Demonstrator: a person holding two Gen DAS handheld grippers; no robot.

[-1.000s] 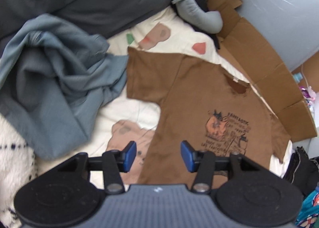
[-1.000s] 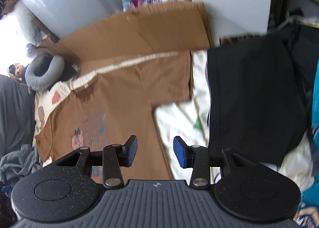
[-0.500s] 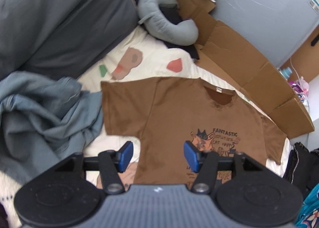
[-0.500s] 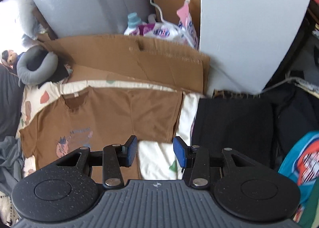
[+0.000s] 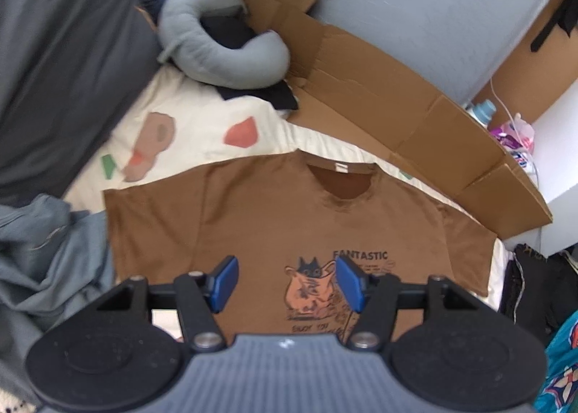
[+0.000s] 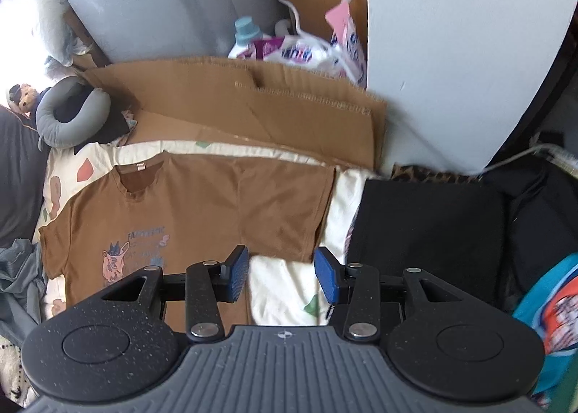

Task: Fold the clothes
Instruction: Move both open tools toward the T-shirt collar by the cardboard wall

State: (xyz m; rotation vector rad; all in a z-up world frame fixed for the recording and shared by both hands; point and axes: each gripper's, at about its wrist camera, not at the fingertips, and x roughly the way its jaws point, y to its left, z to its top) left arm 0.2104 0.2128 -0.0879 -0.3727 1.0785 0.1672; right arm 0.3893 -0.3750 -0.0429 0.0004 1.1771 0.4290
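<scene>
On the patterned sheet [image 5: 188, 113] lies a brown T-shirt [image 5: 274, 218], beside flattened cardboard [image 5: 379, 95].

Left gripper [image 5: 287, 285]: black linkage arms w/ silver pivot screws, two round black discs either side, ribbed grey centre housing w/ small white mark, blue fingertip pads [image 5: 224, 283]. Right gripper [image 6: 281, 274]: same build; black parts speckled w/ pale flecks, blue pads [image 6: 327, 279].

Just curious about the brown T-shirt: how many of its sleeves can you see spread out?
2: on the brown T-shirt, one sleeve beside the grey-blue garment, the other sleeve toward the folded black garment.
</scene>
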